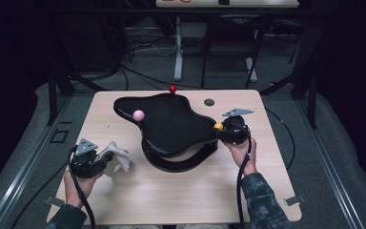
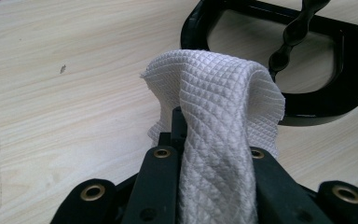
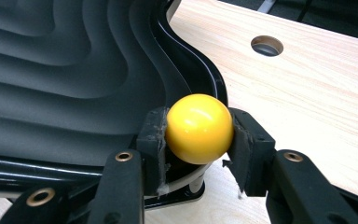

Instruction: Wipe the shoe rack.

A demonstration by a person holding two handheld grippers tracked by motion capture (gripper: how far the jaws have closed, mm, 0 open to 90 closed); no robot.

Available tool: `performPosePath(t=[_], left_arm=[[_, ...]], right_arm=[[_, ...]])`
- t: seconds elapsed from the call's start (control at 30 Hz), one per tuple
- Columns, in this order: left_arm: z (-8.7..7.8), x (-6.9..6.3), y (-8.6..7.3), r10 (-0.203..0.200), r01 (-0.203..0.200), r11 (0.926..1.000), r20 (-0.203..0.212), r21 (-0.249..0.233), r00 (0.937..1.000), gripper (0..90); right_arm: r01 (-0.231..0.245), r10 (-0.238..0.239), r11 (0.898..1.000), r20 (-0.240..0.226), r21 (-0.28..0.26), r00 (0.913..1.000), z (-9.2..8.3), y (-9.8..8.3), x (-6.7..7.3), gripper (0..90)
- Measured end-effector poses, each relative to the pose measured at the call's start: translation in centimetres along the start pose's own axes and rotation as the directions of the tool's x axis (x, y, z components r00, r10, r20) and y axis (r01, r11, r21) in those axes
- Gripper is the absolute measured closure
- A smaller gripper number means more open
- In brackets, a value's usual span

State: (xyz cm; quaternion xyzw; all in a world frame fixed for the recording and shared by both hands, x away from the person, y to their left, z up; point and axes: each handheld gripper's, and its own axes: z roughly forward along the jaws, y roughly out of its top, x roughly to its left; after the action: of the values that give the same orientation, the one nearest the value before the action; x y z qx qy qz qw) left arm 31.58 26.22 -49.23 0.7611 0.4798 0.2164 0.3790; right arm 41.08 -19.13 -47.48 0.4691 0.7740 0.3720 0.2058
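On pale wood table [image 1: 181, 200], dark room, cables behind

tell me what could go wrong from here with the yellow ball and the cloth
1. The glossy yellow ball is pinched only at its sides by the right gripper; it could slip out and roll across the ribbed black tray.
2. The white quilted cloth droops over the left gripper and may snag on the black stand.

Dim, vignetted overhead view; sharp close-ups
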Motion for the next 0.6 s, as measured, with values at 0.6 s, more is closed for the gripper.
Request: performPosePath(t=[0.6], left_arm=[[0.0, 0.1, 0.0, 0.011, -0.011, 0.9999, 0.002, 0.01, 0.9999, 82.6]], right_arm=[[-0.012, 0.011, 1.0, 0.057, 0.005, 0.9983, 1.5, 1.3, -0.8, 59.9]])
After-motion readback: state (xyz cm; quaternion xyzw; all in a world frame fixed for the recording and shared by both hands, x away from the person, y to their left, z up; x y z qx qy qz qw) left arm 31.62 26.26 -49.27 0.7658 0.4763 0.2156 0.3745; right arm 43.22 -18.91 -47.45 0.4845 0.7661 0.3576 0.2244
